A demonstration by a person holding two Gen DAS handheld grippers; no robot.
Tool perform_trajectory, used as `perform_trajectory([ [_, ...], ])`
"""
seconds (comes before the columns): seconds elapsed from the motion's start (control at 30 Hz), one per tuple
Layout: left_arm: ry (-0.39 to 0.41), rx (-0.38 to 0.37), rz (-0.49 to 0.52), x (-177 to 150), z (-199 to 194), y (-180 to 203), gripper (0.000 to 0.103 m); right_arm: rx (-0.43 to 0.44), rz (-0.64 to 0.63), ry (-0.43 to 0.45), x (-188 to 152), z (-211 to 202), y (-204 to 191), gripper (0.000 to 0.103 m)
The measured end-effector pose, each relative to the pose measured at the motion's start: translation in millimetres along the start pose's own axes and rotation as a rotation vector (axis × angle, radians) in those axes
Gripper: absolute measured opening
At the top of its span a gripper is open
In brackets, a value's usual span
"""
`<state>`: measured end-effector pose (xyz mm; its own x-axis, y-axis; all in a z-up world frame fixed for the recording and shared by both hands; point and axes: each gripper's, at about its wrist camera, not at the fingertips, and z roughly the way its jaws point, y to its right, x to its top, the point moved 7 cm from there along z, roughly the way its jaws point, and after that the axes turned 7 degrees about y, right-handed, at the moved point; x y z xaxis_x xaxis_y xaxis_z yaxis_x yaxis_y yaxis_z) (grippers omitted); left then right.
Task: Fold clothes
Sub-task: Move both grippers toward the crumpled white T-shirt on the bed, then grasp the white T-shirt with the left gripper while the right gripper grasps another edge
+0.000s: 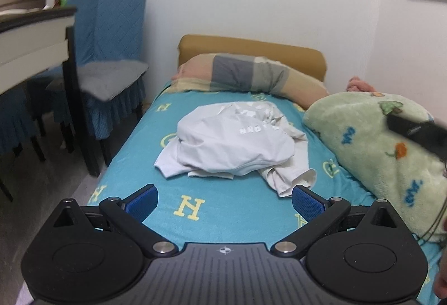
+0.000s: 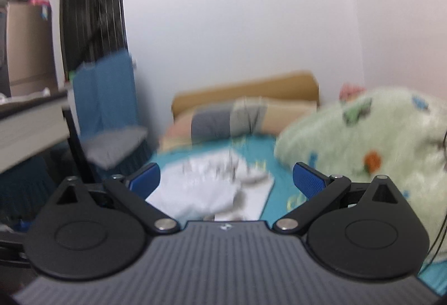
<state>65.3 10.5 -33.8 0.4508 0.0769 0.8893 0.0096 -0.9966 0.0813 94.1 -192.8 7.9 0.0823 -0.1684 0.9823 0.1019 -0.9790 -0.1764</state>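
White garment (image 1: pixel 234 142) crumpled on bed (image 1: pixel 192 224) | right view blurred | left gripper (image 1: pixel 225 203), right gripper (image 2: pixel 226 179) wide, empty

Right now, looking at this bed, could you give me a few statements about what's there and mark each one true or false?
1. The white garment lies crumpled on the bed sheet. True.
2. The left tool is clamped on the garment. False: its jaws are apart and empty, short of the cloth.
3. A green fleece blanket lies to the right of the garment. True.
4. The right tool holds a sleeve. False: it is open, holding nothing.
5. The chair beside the bed has a red cover. False: the cover is blue.
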Motion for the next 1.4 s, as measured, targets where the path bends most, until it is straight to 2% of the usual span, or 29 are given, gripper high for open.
perform_trajectory([
  [0.1,0.004,-0.003,0.093,11.5,12.3,13.0,0.103,0.022,0.006,0.107,14.4,-14.7,5.8,0.103],
  [0.2,0.023,0.004,0.201,16.4,33.2,26.8,0.103,0.009,0.067,0.103,10.9,-5.3,19.2,0.103],
  [0.33,-0.016,0.013,0.334,0.1,83.3,38.6,0.103,-0.009,0.148,0.097,6.2,7.2,37.1,0.103],
  [0.43,-0.070,0.034,0.380,-18.9,126.2,36.5,0.102,-0.022,0.209,0.093,2.7,16.5,50.5,0.103],
  [0.5,-0.091,0.023,0.408,-29.6,149.0,35.3,0.101,-0.040,0.208,0.093,-1.6,22.7,53.6,0.103],
  [0.67,-0.027,0.014,0.585,-45.6,195.2,42.1,0.101,-0.005,0.190,0.025,-25.5,50.2,49.8,0.103],
  [0.8,0.027,-0.008,0.609,-47.9,222.8,43.5,0.101,0.017,0.209,-0.041,-49.1,76.1,45.8,0.103],
  [0.87,0.046,0.006,0.623,-45.8,233.5,44.0,0.099,0.019,0.214,-0.063,-61.0,87.1,43.1,0.103],
  [0.93,0.059,0.018,0.634,-43.7,243.7,44.3,0.091,0.019,0.216,-0.083,-72.2,97.4,38.9,0.103],
  [0.97,0.052,0.017,0.628,-42.3,246.8,43.7,0.083,0.019,0.211,-0.093,-77.2,101.5,37.0,0.103],
  [1.0,0.046,0.009,0.604,-40.1,248.1,41.5,0.068,0.018,0.206,-0.103,-82.1,105.5,35.2,0.103],
  [1.03,0.041,0.000,0.571,-36.9,248.9,37.8,0.058,0.016,0.197,-0.111,-86.3,108.3,33.5,0.103],
  [1.1,0.059,-0.006,0.499,-27.3,246.0,29.8,0.021,0.014,0.173,-0.117,-90.6,111.9,31.2,0.103],
  [1.17,0.093,-0.018,0.439,-14.1,236.8,23.4,0.009,0.006,0.148,-0.111,-92.3,111.3,29.6,0.103],
  [1.4,0.236,-0.071,0.336,48.4,168.2,12.5,0.004,-0.046,0.128,-0.042,-77.3,102.2,38.8,0.103],
])
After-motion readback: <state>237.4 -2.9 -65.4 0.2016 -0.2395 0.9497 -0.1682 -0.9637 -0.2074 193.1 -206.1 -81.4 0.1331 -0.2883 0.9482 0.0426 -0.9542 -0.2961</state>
